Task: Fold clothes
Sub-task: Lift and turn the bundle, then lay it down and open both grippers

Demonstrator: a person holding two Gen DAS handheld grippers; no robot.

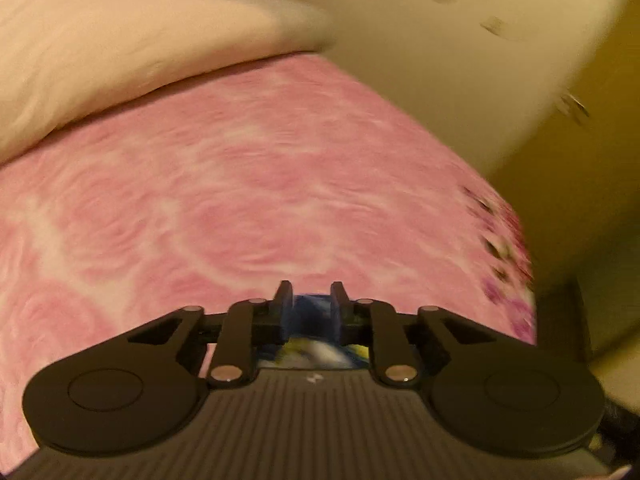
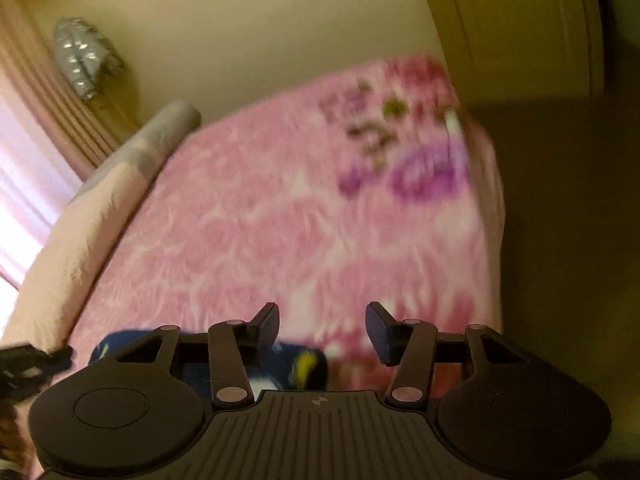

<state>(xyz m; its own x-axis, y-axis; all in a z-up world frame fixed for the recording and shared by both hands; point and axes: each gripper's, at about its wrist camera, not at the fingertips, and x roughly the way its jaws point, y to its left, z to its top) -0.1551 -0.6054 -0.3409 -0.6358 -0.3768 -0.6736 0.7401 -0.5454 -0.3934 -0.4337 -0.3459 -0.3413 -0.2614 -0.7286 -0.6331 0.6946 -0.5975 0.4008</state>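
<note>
Fingers of left gripper (image 1: 310,300) clamped on blue-yellow cloth garment (image 1: 312,312); right gripper (image 2: 322,328) fingers apart; pink fleece-covered bed (image 2: 280,220) bounded by cream pillow (image 1: 120,52).

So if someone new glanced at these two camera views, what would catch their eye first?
Most striking is the pink blanket that fills the middle of both views, with purple flowers at its far right edge. Next comes the cream pillow at upper left. Low down, blue and yellow cloth lies on the blanket under the open right tool, and the left tool has blue cloth between its fingers.
</note>
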